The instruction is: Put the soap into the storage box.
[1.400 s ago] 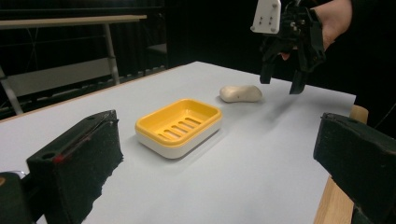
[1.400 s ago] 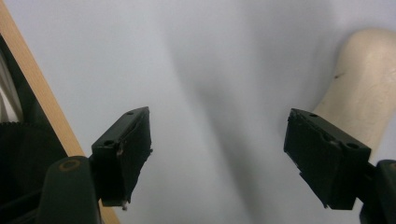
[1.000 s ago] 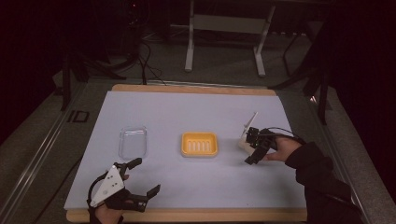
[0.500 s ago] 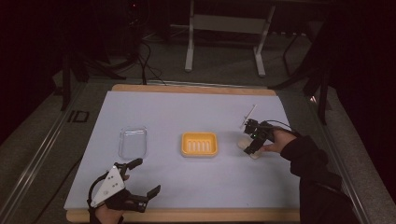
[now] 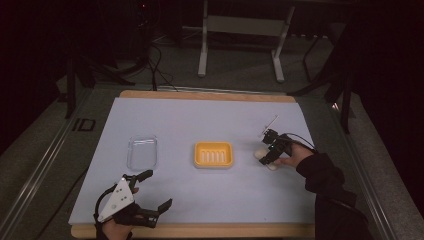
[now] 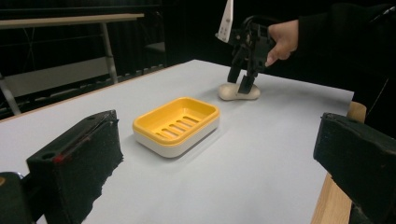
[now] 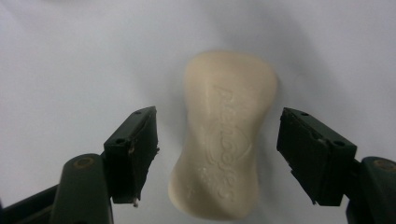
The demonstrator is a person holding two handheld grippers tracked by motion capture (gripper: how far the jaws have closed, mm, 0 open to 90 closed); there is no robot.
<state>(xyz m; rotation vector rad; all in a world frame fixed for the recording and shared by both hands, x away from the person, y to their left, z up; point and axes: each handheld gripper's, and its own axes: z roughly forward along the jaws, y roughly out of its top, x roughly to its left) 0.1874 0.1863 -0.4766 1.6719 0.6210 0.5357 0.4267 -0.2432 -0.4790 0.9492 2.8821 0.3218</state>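
My two black tongs and a dark sleeve

My left gripper (image 5: 150, 192) carries a grey three-cornered plate; my right gripper (image 7: 217, 158) has screw holes in blocky black jaws.

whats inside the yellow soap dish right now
Nothing is inside the yellow soap dish: just its slotted floor shows. The soap bar lies on the table between the right gripper and its open jaws. Below the slots is hidden.

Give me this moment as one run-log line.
right gripper: open, jaws either side of soap, not gripping | left gripper: open, idle near table edge | soap dish: empty | soap: on table
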